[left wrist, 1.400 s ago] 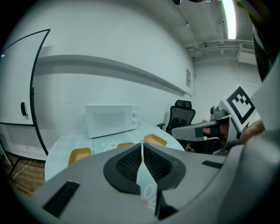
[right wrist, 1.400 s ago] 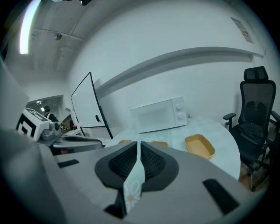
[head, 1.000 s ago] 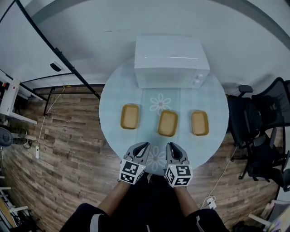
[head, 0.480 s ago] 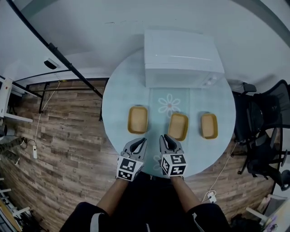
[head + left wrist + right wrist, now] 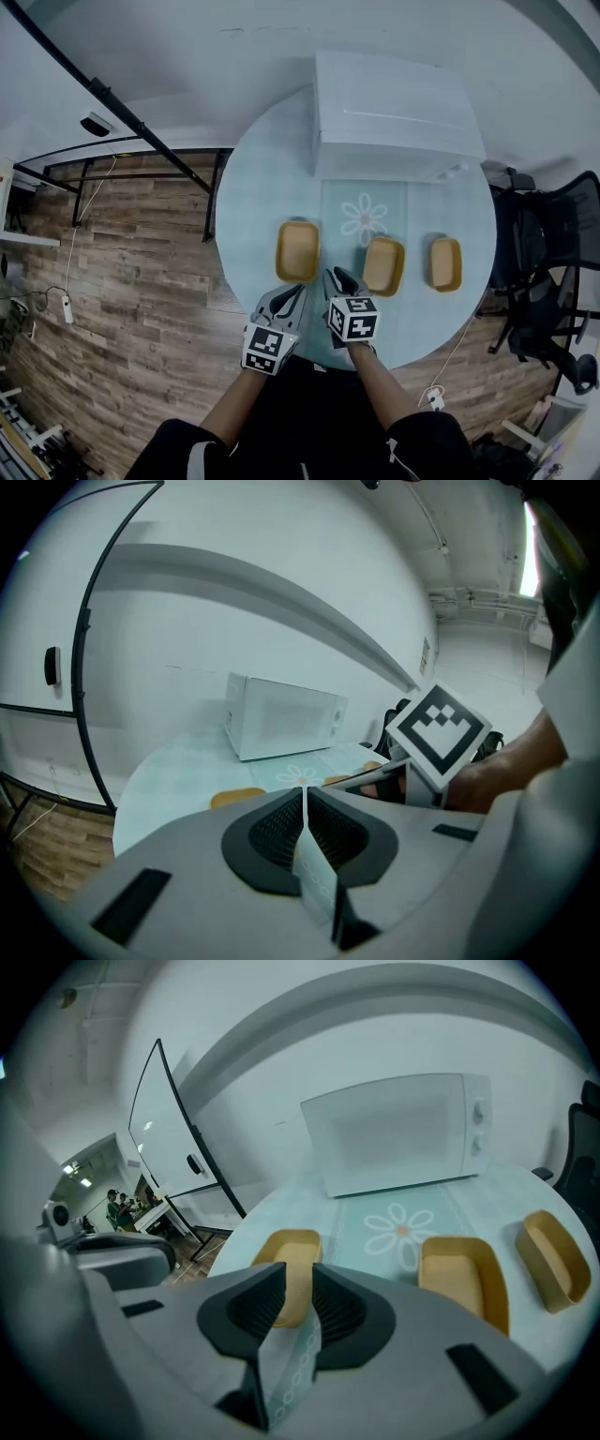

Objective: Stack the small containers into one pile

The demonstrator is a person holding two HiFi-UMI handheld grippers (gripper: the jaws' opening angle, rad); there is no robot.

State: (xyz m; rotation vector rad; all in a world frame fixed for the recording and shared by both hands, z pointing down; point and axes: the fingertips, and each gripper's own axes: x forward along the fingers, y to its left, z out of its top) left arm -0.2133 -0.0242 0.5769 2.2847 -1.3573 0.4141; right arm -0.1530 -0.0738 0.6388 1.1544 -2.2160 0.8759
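The left gripper [image 5: 294,291], clenched and empty, hid most of the containers [image 5: 383,265] ahead in its own view. The right gripper [image 5: 336,276], jaws slightly apart, had come nearer to the leftmost container [image 5: 297,251] just ahead.

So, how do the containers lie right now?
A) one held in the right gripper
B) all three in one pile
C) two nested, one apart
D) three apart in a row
D: the head view shows the left container, middle container and right container lying apart in a row on the table, in front of the microwave, none stacked or held.
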